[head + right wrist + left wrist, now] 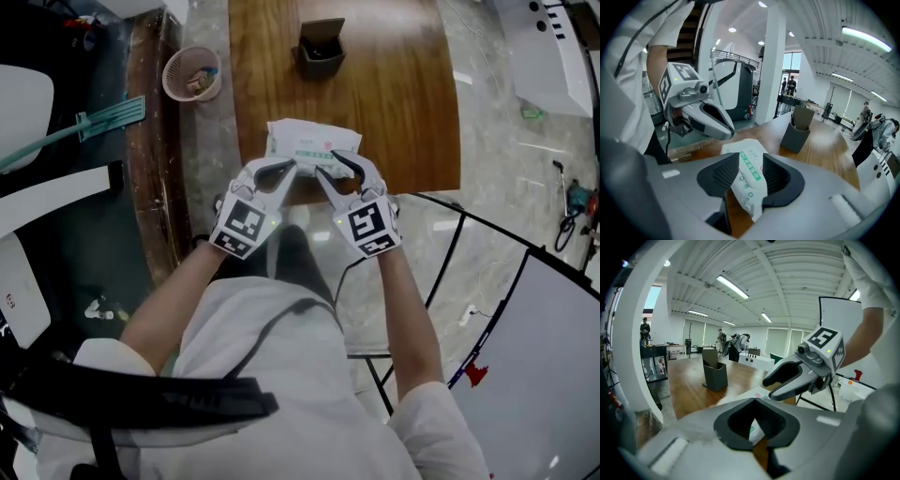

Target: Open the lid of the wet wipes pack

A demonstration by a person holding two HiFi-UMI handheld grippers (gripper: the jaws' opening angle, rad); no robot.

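Well, the table (394,103) has the pack (312,141) right at its near edge. The right gripper (326,161) is spread, with the pack between its jaws, not squeezed. The left gripper (289,169) is pressed together on nothing. Nothing pins the pack, so a tug could slide it off.
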